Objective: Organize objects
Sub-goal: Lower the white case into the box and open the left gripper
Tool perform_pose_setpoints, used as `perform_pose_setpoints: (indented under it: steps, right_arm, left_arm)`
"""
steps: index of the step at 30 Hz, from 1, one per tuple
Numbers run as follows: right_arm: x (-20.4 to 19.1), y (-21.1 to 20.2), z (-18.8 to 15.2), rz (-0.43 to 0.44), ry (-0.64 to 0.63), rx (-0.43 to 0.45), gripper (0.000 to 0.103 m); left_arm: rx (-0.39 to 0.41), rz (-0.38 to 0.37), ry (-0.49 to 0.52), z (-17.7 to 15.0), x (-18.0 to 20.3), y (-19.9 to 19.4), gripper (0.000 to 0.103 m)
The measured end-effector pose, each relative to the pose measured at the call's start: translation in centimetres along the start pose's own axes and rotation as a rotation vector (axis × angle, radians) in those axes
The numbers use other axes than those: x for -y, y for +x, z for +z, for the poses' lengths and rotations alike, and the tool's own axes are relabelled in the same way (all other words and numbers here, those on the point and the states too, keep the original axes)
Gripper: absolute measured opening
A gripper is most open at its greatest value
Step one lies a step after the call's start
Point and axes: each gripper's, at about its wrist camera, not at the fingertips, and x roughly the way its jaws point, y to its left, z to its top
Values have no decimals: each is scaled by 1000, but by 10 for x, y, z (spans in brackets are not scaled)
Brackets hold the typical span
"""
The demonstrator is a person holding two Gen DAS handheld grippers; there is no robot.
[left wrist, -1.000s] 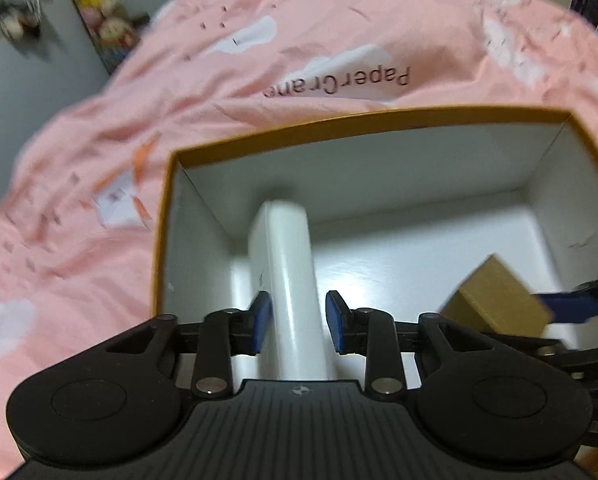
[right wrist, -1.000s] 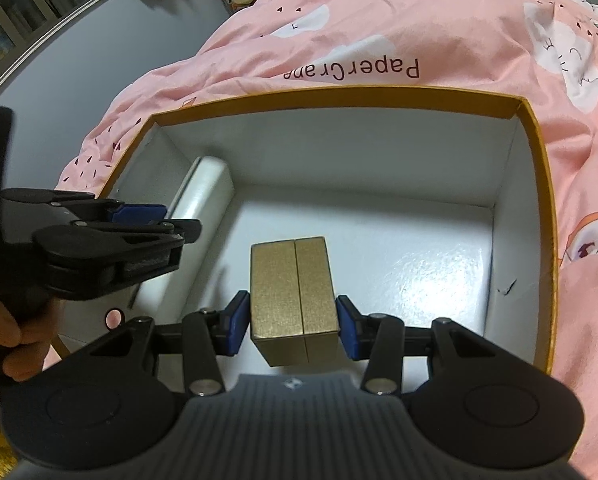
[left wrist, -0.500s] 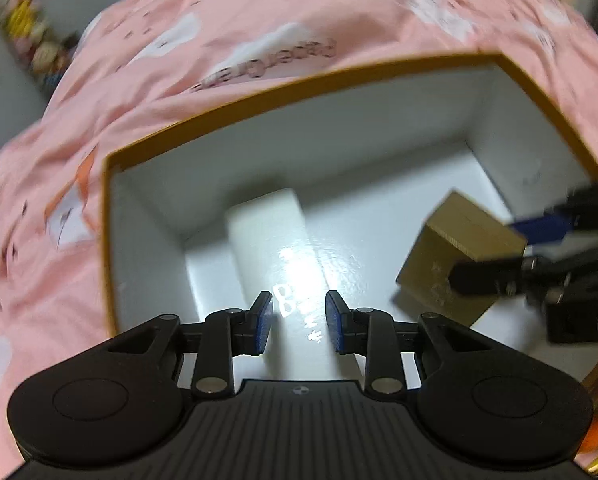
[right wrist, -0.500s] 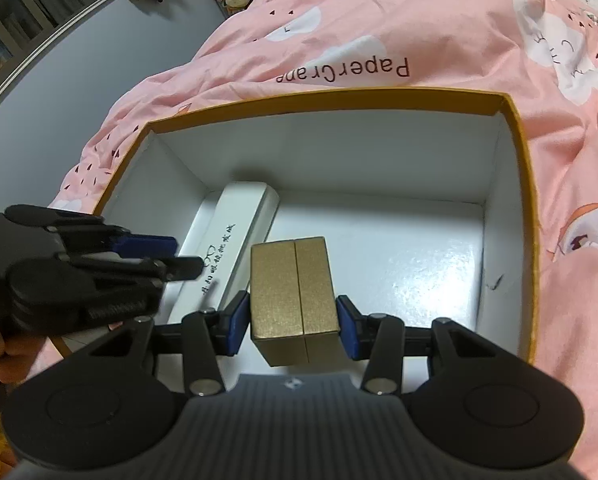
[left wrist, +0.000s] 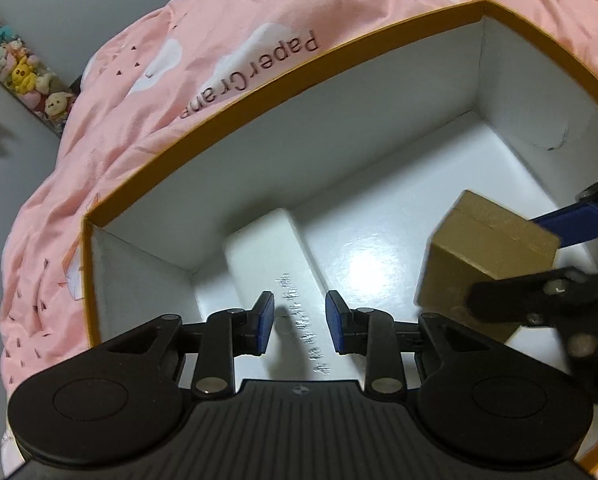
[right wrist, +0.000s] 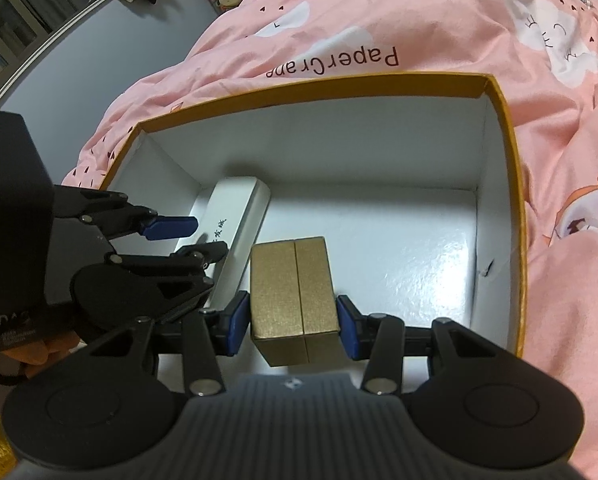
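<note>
Inside the orange-rimmed box [right wrist: 513,216], a gold carton [right wrist: 293,292] is gripped while a white case [right wrist: 239,220] lies released.

The gold carton is pinched between the blue pads of the right gripper [right wrist: 292,324] and is held over the white floor of the box, near its front middle. The left gripper [left wrist: 299,322] is held with its fingers spread above the white case, which is not touched by either pad. The white case is laid flat along the left wall of the box, just beside the carton, with small silver lettering seen on its top. The box is set on a pink quilt [right wrist: 379,20] printed with clouds and "PaperCrane".
</note>
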Motion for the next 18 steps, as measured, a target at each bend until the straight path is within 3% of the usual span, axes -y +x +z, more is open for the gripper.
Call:
perform_pose_setpoints:
  steps: [6, 11, 13, 18]
  right_arm:
    - [3, -1, 0, 17, 13, -3, 48]
    - [2, 0, 2, 9, 8, 0, 48]
    - [2, 1, 1, 12, 9, -4, 48]
    - [-1, 3, -1, 19, 0, -13, 48]
  left_arm:
    - [-46, 21, 25, -5, 5, 9, 39]
    - [-61, 91, 38, -7, -5, 14, 35]
    - [-67, 110, 20, -7, -11, 17, 35]
    - [-73, 77, -67, -4, -29, 19, 35]
